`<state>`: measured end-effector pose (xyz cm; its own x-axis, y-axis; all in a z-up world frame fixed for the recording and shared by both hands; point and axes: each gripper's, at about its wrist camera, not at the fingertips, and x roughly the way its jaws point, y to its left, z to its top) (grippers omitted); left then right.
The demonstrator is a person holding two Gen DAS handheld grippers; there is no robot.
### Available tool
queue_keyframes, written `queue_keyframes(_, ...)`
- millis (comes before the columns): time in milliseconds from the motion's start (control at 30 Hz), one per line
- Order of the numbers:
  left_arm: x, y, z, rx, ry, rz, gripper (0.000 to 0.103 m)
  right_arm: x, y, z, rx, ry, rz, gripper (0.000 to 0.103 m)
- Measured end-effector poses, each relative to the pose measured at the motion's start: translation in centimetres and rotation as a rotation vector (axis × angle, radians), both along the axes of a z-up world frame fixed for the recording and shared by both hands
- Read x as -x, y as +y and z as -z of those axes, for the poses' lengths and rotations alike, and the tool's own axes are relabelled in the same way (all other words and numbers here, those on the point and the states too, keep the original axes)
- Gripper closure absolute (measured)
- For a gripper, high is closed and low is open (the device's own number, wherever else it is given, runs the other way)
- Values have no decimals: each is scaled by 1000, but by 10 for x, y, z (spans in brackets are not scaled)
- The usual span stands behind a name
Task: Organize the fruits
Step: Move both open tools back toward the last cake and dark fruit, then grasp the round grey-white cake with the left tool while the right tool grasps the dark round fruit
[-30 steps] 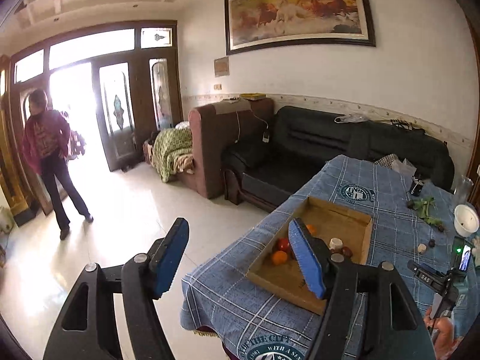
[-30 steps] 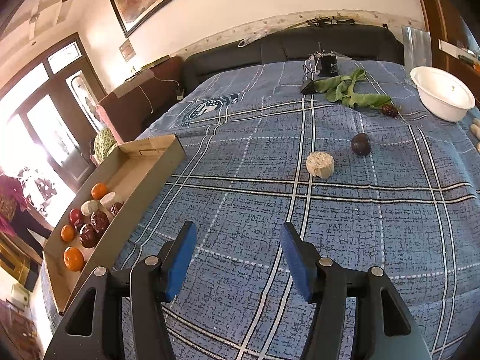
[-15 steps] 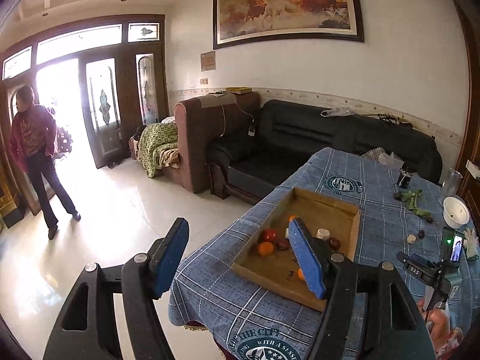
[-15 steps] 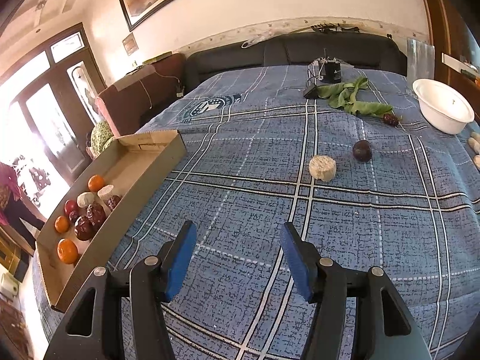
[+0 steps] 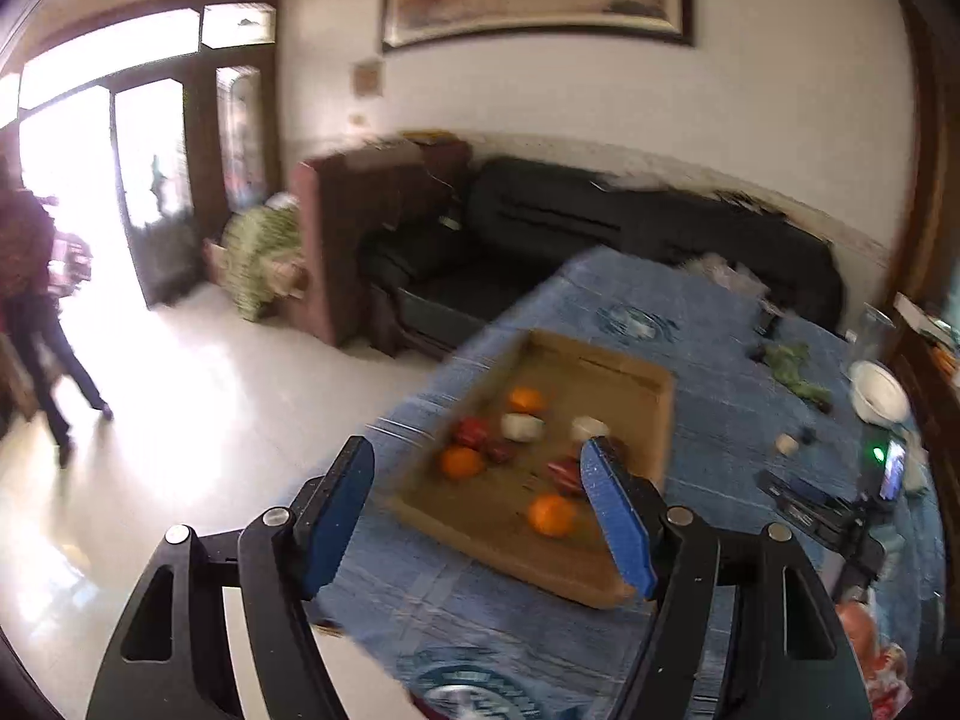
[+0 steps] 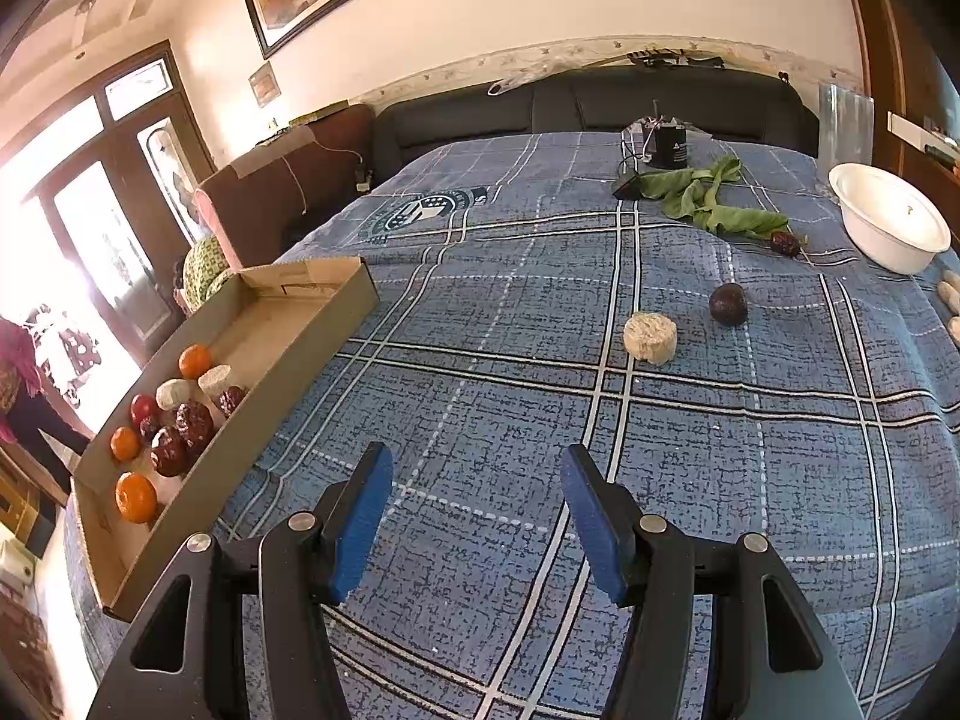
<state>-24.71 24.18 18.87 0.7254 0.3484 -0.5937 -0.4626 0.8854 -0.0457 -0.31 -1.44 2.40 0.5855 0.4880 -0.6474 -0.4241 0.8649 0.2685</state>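
L gripper (image 5: 477,510): jaws wide, nothing in them, up in the air over the near edge of the desk (image 5: 708,324). View is motion-blurred. Cardboard tray (image 5: 600,585) sits ahead, between and just beyond the jaws, w/ its right part behind the right jaw. In it: orange (image 5: 461,462) left of centre, red fruit (image 5: 471,431) just past it, pale round piece (image 5: 521,426) further right, another orange (image 5: 552,515) close to the right jaw. Far right of the jaws: white bowl (image 5: 879,399).

R gripper (image 6: 474,519): jaws wide too, empty, low over the blue plaid cloth (image 6: 480,360). Well left of the left jaw: same tray (image 6: 312,324) w/ oranges (image 6: 135,498), dark-red fruits (image 6: 193,423) and pale pieces (image 6: 174,393) bunched at its near end. Ahead, slightly right of the right jaw: pale round piece (image 6: 650,338) on the cloth, dark round fruit (image 6: 728,304) just beside it, apart. Beyond those: green leaves (image 6: 708,198), small dark-red fruit (image 6: 784,243) at their end, black can (image 6: 671,147). Far right: white bowl (image 6: 888,225).
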Motion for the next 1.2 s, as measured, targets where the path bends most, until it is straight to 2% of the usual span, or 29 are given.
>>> queue_keyframes(67, -23, -11, 13, 49, 30, 70, 32, 0, 0, -5, -10, -8, 0, 39)
queue_keyframes(167, -57, -34, 34, 94, 66, 185, 32, 3, -8, -15, 18, -76, 46, 39)
queue_keyframes(300, -98, -68, 65, 124, 107, 330, 32, -3, -39, -24, 27, -132, 186, 39)
queue_keyframes(433, -126, -85, 93, 181, 174, 426, 32, -22, -85, -20, -30, -76, 338, 39)
queue_keyframes(567, -135, -87, 105, 208, 191, 470, 32, -31, -125, -14, -104, 15, 431, 39)
queue_keyframes(633, -143, -80, 109, 241, 190, 474, 32, -34, -135, -16, -125, 51, 422, 39)
queue_keyframes(700, -149, -76, 112, 266, 187, 478, 33, -42, -136, -22, -83, 69, 396, 39)
queue_keyframes(767, -155, -78, 114, 275, 184, 486, 42, -52, -135, -25, -40, 81, 376, 39)
queue_keyframes(800, -157, -80, 114, 271, 186, 493, 55, -62, -132, -25, -31, 96, 363, 40)
queue_keyframes(833, -160, -84, 115, 265, 190, 507, 63, -73, -129, -24, -22, 108, 350, 44)
queue_keyframes(933, -165, -99, 116, 232, 200, 538, 64, -100, -111, -15, 37, 111, 316, 51)
queue_keyframes(1133, -181, -111, 111, 170, 206, 541, 64, -141, -75, 13, 84, 158, 274, 53)
queue_keyframes(1200, -192, -116, 110, 157, 206, 547, 64, -143, -71, 18, 104, 146, 276, 65)
